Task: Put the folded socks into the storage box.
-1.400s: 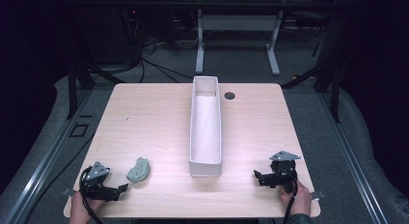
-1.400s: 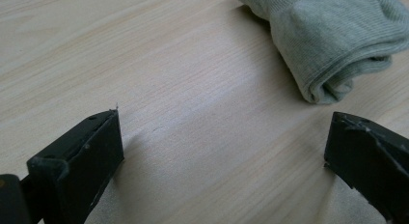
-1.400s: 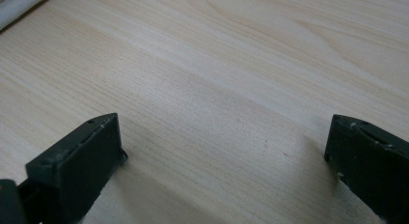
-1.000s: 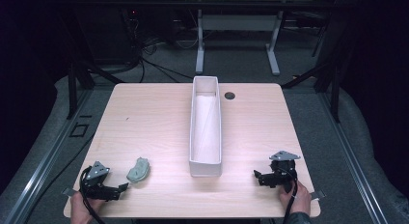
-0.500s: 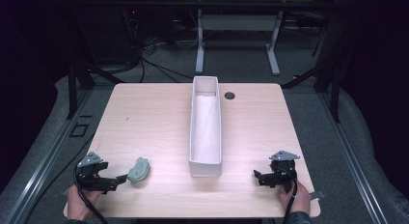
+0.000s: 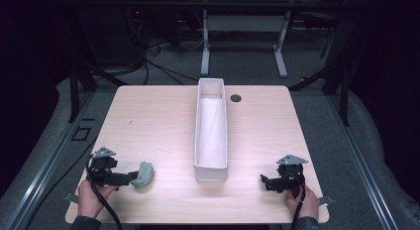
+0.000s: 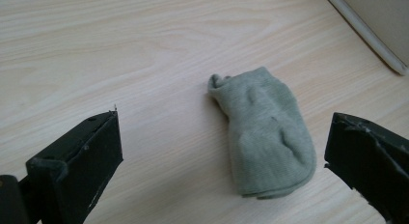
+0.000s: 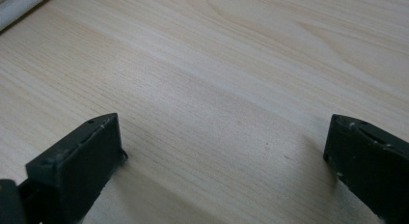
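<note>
1. At the table's (image 6: 148,116) near-left corner, the left hand-held gripper (image 6: 130,178) points, jaws spread, at a grey-green sock (image 7: 264,132) just ahead.
2. The sock looks soft and light; pinch its bunched middle.
3. A long white bin (image 6: 212,166) stands centre, unobstructed.
4. The right hand-held gripper (image 6: 265,183) rests spread, empty.

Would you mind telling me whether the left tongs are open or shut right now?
Open. In the left gripper view the left tongs have their jaws spread wide, with the green sock lying ungripped on the table between them.
</note>
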